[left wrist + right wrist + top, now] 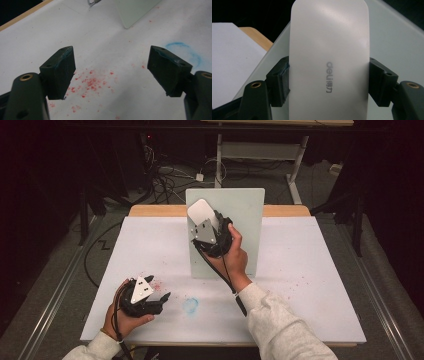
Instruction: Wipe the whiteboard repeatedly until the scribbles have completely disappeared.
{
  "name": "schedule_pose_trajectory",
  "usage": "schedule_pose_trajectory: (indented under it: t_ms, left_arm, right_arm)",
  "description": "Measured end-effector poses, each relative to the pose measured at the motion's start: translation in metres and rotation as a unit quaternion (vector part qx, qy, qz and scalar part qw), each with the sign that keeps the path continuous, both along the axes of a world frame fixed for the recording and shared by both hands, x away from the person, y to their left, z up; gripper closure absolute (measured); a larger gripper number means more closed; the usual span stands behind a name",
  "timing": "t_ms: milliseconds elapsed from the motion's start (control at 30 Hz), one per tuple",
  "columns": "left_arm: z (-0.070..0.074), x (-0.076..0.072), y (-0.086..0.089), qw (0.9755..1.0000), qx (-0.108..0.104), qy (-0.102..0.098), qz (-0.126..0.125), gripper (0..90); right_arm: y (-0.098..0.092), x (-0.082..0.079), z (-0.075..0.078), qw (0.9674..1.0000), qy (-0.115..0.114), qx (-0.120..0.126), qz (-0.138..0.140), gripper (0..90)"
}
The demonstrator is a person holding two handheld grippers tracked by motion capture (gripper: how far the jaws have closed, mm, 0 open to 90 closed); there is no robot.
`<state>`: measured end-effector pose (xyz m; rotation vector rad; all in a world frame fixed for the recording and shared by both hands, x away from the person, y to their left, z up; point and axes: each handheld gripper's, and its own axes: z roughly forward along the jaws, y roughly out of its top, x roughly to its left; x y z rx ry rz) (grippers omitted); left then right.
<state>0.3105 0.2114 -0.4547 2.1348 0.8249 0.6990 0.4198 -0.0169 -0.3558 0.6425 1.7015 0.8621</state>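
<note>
Standing at frame centre: pale upright board point(245, 220) on white table point(310, 285). Pressed flat against board face: white eraser point(201, 212), long axis pointing up-left, clamped across its width by right gripper point(212, 232). Resting lower left, well apart: left gripper point(150, 297), jaws released, empty.

grey "deli" brand with Chinese characters, on white eraser point(329, 60)

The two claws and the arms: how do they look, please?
Both claws, left claw and right claw, are black, each with a grey three-cornered plate on top and a dark cable trailing back. Brass-coloured screw holes mark the jaw arms. The sleeves are light grey.
</note>
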Motion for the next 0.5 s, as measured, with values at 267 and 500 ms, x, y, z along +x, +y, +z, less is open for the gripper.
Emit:
schedule_pose_trajectory:
  t_ms: [267, 500]
  left_arm:
    - [0.000, 0.000, 0.001, 1.0000, -0.002, 0.000, -0.001, 21.7]
    - [0.000, 0.000, 0.001, 1.0000, -0.003, -0.001, -0.001, 21.6]
  right_arm:
    - [0.008, 0.008, 0.022, 0.9999, -0.002, 0.012, -0.005, 31.2]
    - [0.010, 0.009, 0.025, 0.9999, -0.004, 0.013, -0.008, 31.2]
